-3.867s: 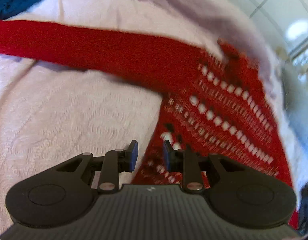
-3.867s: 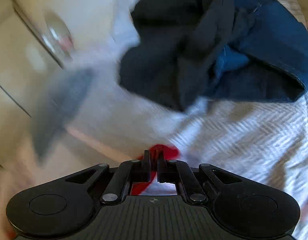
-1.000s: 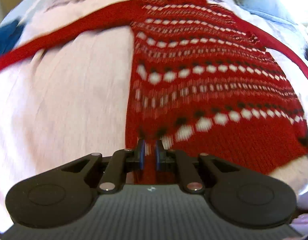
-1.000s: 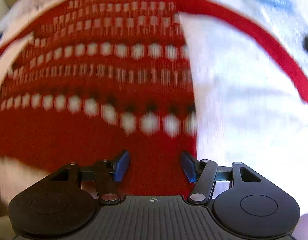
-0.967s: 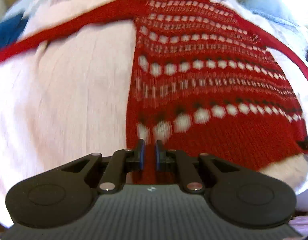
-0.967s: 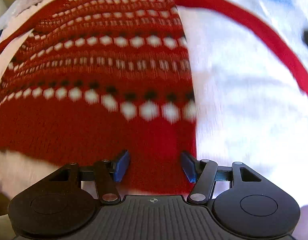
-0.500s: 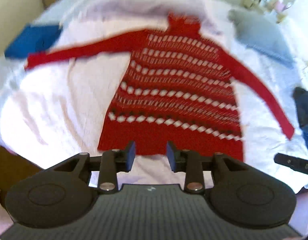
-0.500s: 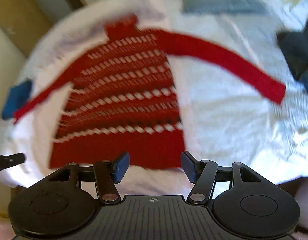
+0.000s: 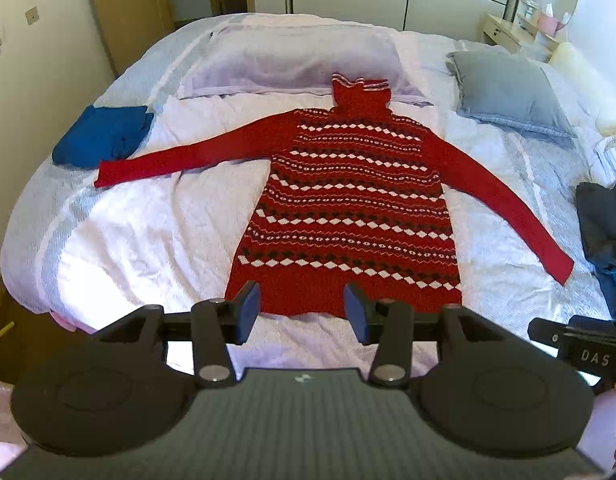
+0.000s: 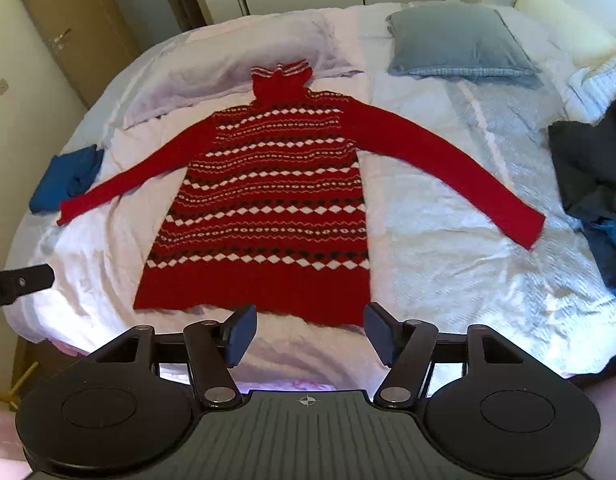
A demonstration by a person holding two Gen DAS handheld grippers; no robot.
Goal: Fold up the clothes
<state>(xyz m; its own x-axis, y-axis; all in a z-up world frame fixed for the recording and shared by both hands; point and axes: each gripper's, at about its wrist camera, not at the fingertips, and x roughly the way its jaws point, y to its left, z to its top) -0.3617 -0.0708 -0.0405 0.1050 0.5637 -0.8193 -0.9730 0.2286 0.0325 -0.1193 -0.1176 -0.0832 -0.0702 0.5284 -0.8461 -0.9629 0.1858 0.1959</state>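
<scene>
A red knit turtleneck sweater with white and black diamond bands lies flat on the bed, collar at the far end, both sleeves spread out to the sides. It also shows in the right wrist view. My left gripper is open and empty, held back from the bed above the hem's left part. My right gripper is open and empty, held back above the hem's right part. Neither touches the sweater.
A folded blue garment lies by the left sleeve cuff. A dark pile of clothes sits at the bed's right side. A grey pillow and a lilac pillow lie at the head. A door stands at the left.
My left gripper let go of the sweater's hem and opened. Both grippers drew back and up from the bed, so the whole spread sweater is now in view.
</scene>
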